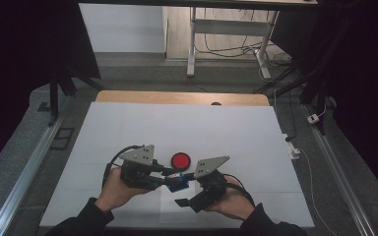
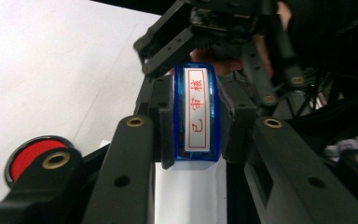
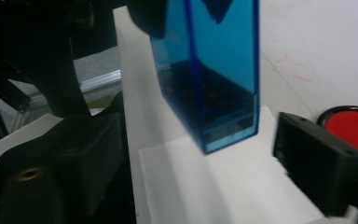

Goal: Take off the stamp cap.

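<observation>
From above, a person's two hands hold a claw each over a white-covered bench (image 1: pixel 128 128). The left claw (image 1: pixel 170 177) and the right claw (image 1: pixel 186 191) meet just below a round red ink pad (image 1: pixel 180 160), with a small blue stamp (image 1: pixel 179 182) between them, near the pad. A sheet of white paper (image 1: pixel 170 206) lies on the bench beneath the hands, on the near side of the pad.

Looking along the left claw (image 2: pixel 196 135), its jaws are clamped on the blue stamp (image 2: pixel 196 114), pads pressing both long sides. The stamp's white face with red characters points at the camera. The ink pad (image 2: pixel 28 154) sits low at the left, beside the stamp, and the right claw (image 2: pixel 168 51) reaches in from above it.

Looking along the right claw (image 3: pixel 205 158), its jaws stand apart on either side of the translucent blue stamp (image 3: pixel 209 79) without pressing it. The stamp hangs upright over the white paper (image 3: pixel 223 186), whether touching it cannot be told, with the ink pad (image 3: pixel 352 130) just to its right.
</observation>
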The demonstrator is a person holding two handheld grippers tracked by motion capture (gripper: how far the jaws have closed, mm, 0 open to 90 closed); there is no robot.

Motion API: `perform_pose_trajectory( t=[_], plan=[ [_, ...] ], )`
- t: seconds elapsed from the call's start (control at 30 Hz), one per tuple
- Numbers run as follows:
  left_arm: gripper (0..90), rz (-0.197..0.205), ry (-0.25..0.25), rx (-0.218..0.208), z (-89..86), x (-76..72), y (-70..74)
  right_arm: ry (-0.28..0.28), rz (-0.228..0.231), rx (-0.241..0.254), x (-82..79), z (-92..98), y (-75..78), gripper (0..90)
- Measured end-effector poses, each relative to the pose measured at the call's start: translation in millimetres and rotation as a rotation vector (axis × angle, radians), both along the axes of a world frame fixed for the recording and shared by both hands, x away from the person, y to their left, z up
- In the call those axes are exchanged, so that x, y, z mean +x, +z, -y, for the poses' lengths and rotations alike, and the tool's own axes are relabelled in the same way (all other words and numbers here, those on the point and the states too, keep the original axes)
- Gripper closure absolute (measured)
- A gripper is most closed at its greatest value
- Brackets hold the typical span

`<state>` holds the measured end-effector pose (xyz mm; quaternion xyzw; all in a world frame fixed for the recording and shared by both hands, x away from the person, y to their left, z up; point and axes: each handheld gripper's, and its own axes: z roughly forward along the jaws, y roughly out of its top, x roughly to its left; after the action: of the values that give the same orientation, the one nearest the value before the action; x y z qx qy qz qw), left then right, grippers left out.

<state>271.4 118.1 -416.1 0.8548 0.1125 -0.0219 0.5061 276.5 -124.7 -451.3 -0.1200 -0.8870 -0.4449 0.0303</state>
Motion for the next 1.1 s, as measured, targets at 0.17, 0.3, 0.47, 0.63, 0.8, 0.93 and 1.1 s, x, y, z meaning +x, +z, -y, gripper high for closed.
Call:
perform_pose_trajectory(
  t=[0.17,0.3,0.47,0.63,0.8,0.93,1.1],
  plan=[
    [70.6,-0.002,-0.025,-0.007,1.4,0.1,-1.3,0.046,-0.038,0.040,3.2,3.9,-3.3,42.5],
    [70.6,-0.004,-0.046,-0.011,3.1,0.2,-2.5,0.068,-0.048,0.054,4.6,5.9,-4.7,49.9],
    [70.6,0.000,-0.065,-0.017,4.5,-0.1,-3.3,0.097,-0.043,0.081,4.8,7.3,-4.0,55.8],
    [70.6,0.003,-0.078,-0.032,4.1,-0.2,-3.2,0.109,-0.037,0.092,4.4,8.2,-2.6,61.7],
    [70.6,0.011,-0.083,-0.040,3.3,-0.3,-3.3,0.120,-0.039,0.099,3.9,8.4,-2.5,65.7],
    [70.6,0.023,-0.102,-0.059,1.7,-0.5,-3.0,0.125,-0.046,0.117,3.8,9.0,-2.0,67.8],
    [70.5,0.023,-0.110,-0.079,-0.3,-0.4,-2.1,0.133,-0.051,0.130,3.3,9.2,0.6,68.8]
  ],
)
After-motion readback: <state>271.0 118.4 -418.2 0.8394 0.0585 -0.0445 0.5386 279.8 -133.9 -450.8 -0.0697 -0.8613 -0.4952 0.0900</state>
